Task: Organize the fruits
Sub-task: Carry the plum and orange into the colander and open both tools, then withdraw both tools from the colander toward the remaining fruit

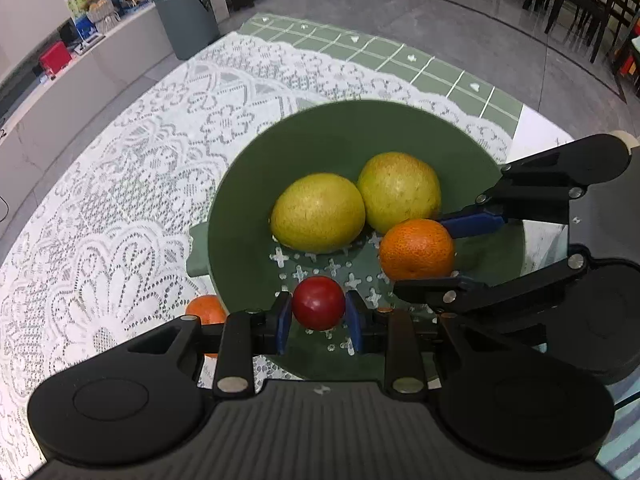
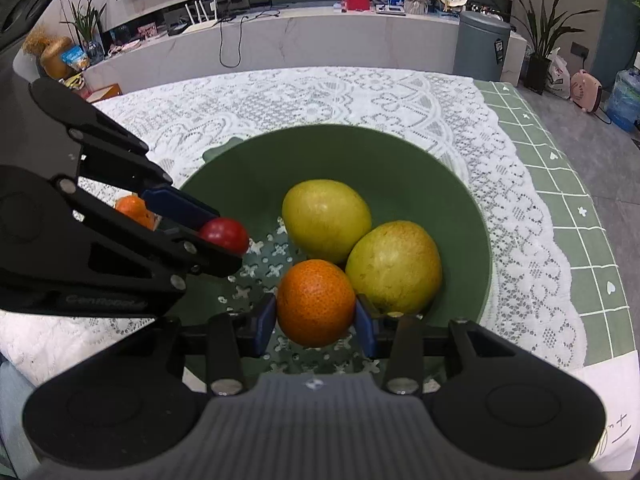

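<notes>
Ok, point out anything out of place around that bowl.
One orange lies on the lace cloth outside the green bowl, beside its rim, while the two yellow-green fruits sit inside. Nothing looks spilled or damaged.

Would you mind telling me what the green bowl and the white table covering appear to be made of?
The green bowl looks like matte moulded plastic: even colour, no glare, and cross-shaped drain holes cut through its floor, though glazed ceramic cannot be ruled out. The white table covering appears to be lace fabric, with openwork floral patterns and a scalloped edge.
</notes>
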The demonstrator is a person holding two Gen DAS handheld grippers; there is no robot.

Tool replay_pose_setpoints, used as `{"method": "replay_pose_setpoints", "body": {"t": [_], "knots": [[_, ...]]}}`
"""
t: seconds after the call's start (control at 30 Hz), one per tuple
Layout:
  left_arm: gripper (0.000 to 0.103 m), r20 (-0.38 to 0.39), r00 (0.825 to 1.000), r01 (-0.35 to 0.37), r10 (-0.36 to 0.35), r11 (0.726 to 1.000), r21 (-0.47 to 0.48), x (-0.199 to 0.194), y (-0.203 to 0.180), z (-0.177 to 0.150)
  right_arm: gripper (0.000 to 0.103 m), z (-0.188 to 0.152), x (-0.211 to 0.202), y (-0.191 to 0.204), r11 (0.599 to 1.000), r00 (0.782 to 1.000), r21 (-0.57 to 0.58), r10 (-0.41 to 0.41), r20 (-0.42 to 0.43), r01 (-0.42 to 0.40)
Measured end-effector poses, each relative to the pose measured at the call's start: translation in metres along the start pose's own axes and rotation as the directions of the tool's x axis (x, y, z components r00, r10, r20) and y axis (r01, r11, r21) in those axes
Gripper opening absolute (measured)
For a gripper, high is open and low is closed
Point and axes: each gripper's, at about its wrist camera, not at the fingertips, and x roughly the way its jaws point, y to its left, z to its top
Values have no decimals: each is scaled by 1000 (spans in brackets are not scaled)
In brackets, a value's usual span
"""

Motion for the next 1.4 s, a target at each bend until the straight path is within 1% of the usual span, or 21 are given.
{"method": "replay_pose_setpoints", "body": {"t": [0.13, 0.23, 0.33, 0.47, 0.67, 0.8, 0.83, 0.87, 0.9, 0.93, 0.97, 1.0, 1.17, 1.23, 1.3, 1.4], "knots": [[32, -39, 999, -16, 16, 1000, 6, 9, 0, 0, 40, 0, 4, 1, 1000, 1000, -9, 15, -11, -16], [32, -49, 999, -19, 20, 1000, 20, 12, -1, -1, 40, -1, 7, 4, 1000, 1000, -28, 10, -23, -11], [33, -50, 998, -27, 28, 999, 31, 14, -1, 1, 40, 0, 10, 6, 999, 999, -37, 16, -34, -17], [35, -53, 998, -42, 44, 998, 45, 15, -2, 2, 40, 0, 10, 4, 999, 999, -28, 21, -27, -22], [35, -49, 998, -41, 43, 998, 39, 14, -1, 2, 40, -1, 8, 1, 1000, 1000, -18, 24, -13, -25], [39, -35, 998, -45, 46, 999, 27, 11, -1, 1, 41, -3, 4, -1, 1000, 1000, -8, 23, 7, -23], [39, -32, 999, -41, 42, 999, 20, 9, 0, 1, 43, -4, 2, -1, 1000, 1000, -5, 20, 16, -20], [41, -27, 999, -39, 39, 999, 13, 8, 1, 1, 47, -4, 0, -1, 1000, 1000, -4, 16, 25, -16], [47, -20, 999, -39, 39, 999, 8, 5, 2, 2, 57, -5, -2, -1, 1000, 999, -1, 10, 33, -10], [51, -12, 999, -39, 39, 999, -1, 3, 3, 2, 60, -5, -3, -1, 1000, 999, 3, 7, 41, -7], [56, 1, 1000, -31, 31, 1000, -8, 0, 4, 1, 60, -5, -5, -2, 1000, 999, 5, 6, 50, -6], [59, 10, 1000, -23, 24, 1000, -19, -2, 5, 1, 60, -6, -7, -2, 1000, 998, 7, 7, 58, -8], [61, 57, 997, -47, 50, 998, -49, -16, 6, 1, 60, -8, -17, -4, 1000, 994, 26, -8, 106, 5], [61, 83, 995, -44, 49, 997, -67, -21, 7, 0, 62, -9, -22, -4, 999, 992, 31, -16, 127, 13], [63, 109, 993, -39, 49, 995, -93, -28, 9, -3, 67, -10, -26, -3, 999, 989, 30, -27, 148, 22], [64, 147, 988, -19, 39, 990, -138, -38, 13, -6, 77, -11, -31, 0, 999, 983, 25, -47, 180, 44]]}}
